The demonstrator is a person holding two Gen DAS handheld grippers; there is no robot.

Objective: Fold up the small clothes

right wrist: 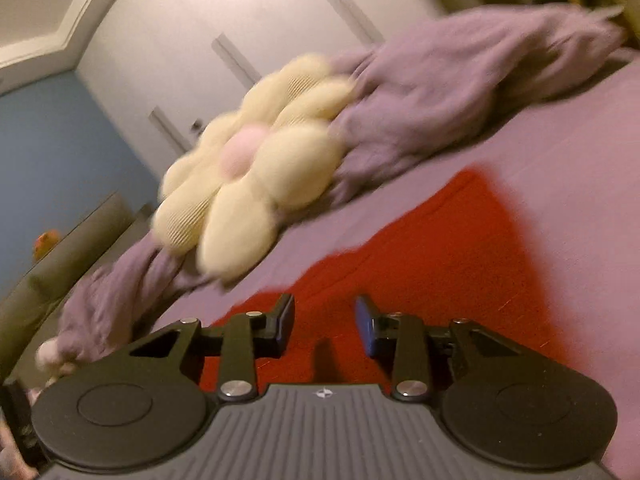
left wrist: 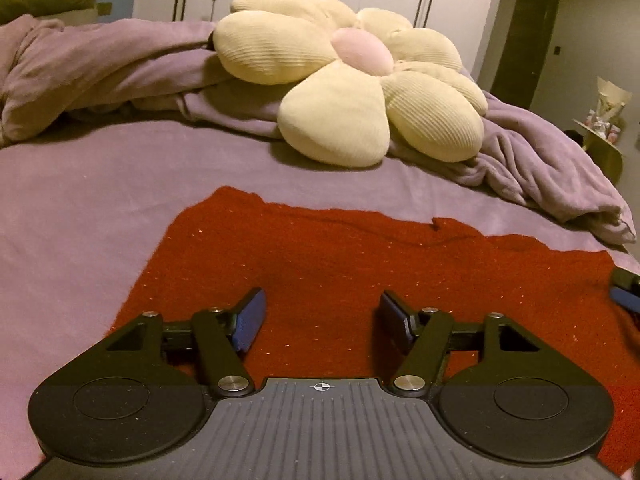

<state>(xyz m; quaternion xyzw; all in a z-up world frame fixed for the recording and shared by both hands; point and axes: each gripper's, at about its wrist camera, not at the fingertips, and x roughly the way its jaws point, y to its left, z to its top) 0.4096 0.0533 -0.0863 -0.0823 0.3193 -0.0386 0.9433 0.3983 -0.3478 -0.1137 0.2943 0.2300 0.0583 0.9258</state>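
The bed (left wrist: 80, 184) carries all items and is covered by a purple sheet; it extends ahead of and to both sides of the left tool (left wrist: 320, 320). A rumpled purple blanket (left wrist: 120, 68) lies bunched across the far part of the bed, well ahead of the left tool. A cream flower-shaped cushion (left wrist: 352, 80) with a pink centre rests on the blanket, ahead of the left tool and slightly to its right.

The red knitted garment (left wrist: 340, 256) lies spread flat on the sheet. It sits directly beneath and ahead of the left tool, with its far edge between the tool and the cushion.

Left tool: jaws spread wide, blue pads facing each other, nothing held between them. It sits low over the near part of the garment; whether it touches the fabric cannot be determined.

Right tool (right wrist: 324, 326): jaws parted, gap narrower than that of the left tool, nothing held. The right wrist view is tilted and motion-blurred. The garment (right wrist: 440, 264) lies beneath and ahead of this tool; the cushion (right wrist: 248, 168) lies ahead and to its left.
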